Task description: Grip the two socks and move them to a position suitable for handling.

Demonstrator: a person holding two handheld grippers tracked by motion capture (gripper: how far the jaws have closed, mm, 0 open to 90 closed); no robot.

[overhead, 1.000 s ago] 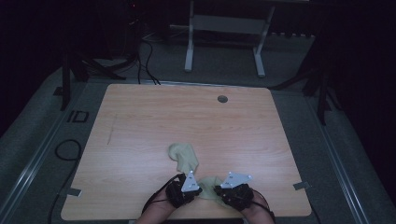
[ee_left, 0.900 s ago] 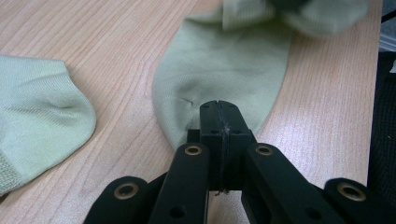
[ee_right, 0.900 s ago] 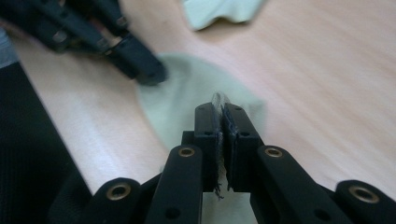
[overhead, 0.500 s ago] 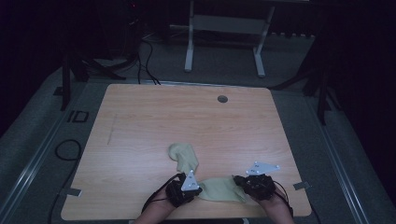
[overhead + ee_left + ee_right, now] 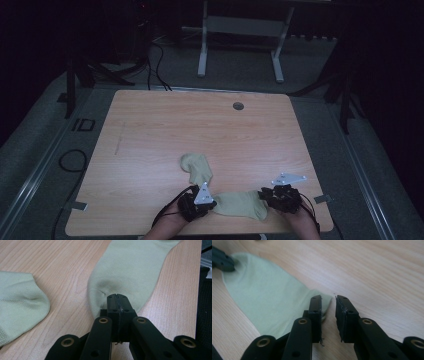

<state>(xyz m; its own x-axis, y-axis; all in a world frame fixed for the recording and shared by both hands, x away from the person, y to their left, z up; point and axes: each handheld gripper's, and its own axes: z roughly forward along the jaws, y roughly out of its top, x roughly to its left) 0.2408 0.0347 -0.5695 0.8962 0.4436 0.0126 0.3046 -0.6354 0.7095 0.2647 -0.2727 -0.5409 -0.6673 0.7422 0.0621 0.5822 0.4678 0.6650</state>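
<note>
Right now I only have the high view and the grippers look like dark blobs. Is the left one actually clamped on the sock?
Observer: Yes, the left gripper is shut on the end of the stretched sock; the cloth puckers at its tips.
Operator: And the right one?
Observer: The right gripper is open, and its jaws have just been opening; the sock's end lies beside one jaw, with bare table in the gap.
Operator: Does the second sock touch it?
Observer: No, the second sock lies apart, with wood between them.
</note>
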